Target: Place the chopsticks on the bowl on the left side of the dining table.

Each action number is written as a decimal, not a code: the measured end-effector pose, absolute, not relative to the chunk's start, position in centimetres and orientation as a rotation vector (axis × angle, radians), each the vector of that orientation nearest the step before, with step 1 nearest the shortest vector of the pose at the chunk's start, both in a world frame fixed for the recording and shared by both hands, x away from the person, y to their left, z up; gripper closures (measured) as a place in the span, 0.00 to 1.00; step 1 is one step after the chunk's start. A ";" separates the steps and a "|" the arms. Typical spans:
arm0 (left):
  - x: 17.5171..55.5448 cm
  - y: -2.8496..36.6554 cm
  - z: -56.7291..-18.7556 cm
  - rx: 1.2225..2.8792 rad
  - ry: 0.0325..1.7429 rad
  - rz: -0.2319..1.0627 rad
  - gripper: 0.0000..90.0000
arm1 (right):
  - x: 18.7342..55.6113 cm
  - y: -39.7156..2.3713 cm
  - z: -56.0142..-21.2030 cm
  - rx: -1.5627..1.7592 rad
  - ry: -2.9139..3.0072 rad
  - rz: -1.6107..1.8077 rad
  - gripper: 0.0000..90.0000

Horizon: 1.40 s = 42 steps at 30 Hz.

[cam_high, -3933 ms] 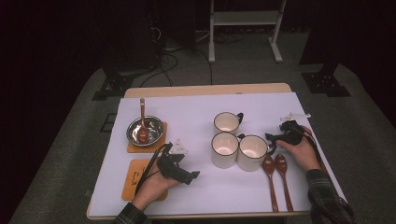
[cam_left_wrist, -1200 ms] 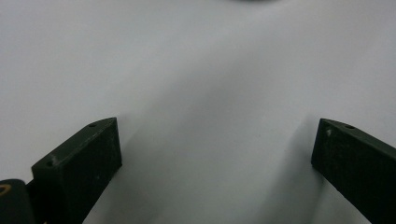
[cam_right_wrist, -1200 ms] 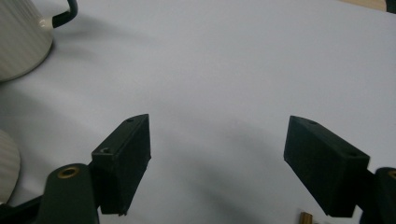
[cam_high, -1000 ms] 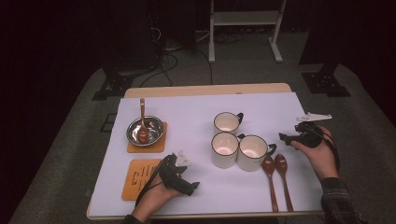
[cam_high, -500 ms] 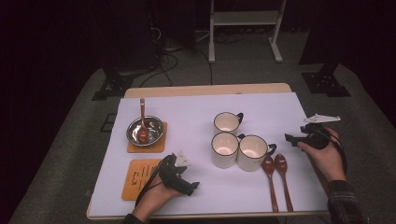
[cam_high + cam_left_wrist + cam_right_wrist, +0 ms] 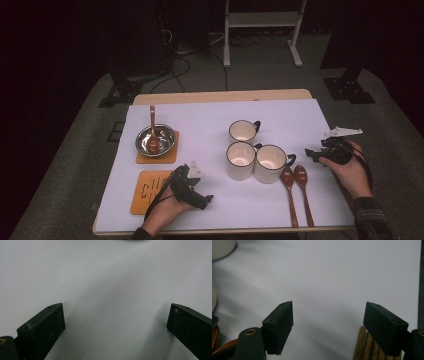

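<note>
**Both grippers open and empty beside the spoons and mugs**

The high view gives the full layout: a white-covered table (image 6: 210, 117), three white mugs (image 6: 242, 132) in a cluster at centre, two brown wooden spoons (image 6: 295, 192) lying side by side just right of the front mugs, a metal bowl (image 6: 162, 136) with a third spoon on a wooden coaster at left, and a second coaster (image 6: 145, 192) in front of it. The right gripper view adds close detail that the high view lacks: wooden handles (image 6: 362, 347) at the lower right under the right-hand jaw, a brown spoon bowl at the lower left edge, and a mug rim at the upper left corner. The left gripper view shows bare white surface between the jaws.

The two spoons are dark brown and glossy, with oval bowls toward the mugs and handles running to the table's near edge.

The right gripper (image 6: 314, 153) sits just right of the spoon bowls, near them but apart, jaws spread wide with nothing between. The left gripper (image 6: 206, 201) rests near the front coaster, well apart from the spoons, jaws also wide and holding nothing.
</note>
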<state>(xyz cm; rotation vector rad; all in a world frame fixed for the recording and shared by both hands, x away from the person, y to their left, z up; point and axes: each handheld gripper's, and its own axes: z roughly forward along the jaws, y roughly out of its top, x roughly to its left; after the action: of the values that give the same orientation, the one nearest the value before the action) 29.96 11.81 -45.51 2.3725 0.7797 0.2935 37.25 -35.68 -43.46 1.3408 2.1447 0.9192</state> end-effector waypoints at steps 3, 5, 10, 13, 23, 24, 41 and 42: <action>30.0 11.8 -45.5 2.375 0.777 0.292 0.01 | 37.1 -36.2 -43.6 1.355 2.140 0.918 0.25; 30.0 11.8 -45.5 2.377 0.776 0.292 0.01 | 37.1 -36.6 -43.7 1.367 2.136 0.924 0.25; 30.0 11.8 -45.5 2.374 0.775 0.295 0.01 | 36.9 -37.4 -44.1 1.389 2.133 0.930 0.25; 30.0 11.8 -45.5 2.373 0.774 0.296 0.01 | 36.6 -37.7 -44.4 1.396 2.134 0.928 0.25; 29.9 11.8 -45.5 2.372 0.771 0.297 0.01 | 36.1 -37.3 -44.8 1.382 2.153 0.904 0.25; 29.9 11.8 -45.5 2.372 0.771 0.297 0.01 | 36.1 -37.3 -44.8 1.376 2.154 0.902 0.25; 29.9 11.8 -45.6 2.370 0.771 0.300 0.01 | 36.0 -36.9 -45.1 1.391 2.178 0.876 0.25; 29.9 11.9 -45.6 2.370 0.771 0.300 0.01 | 36.0 -36.9 -45.2 1.389 2.180 0.873 0.26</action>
<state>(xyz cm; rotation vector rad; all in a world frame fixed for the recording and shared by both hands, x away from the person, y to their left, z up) 29.91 11.85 -45.56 2.3703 0.7708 0.3002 35.96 -36.92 -45.18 1.3894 2.1799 0.8728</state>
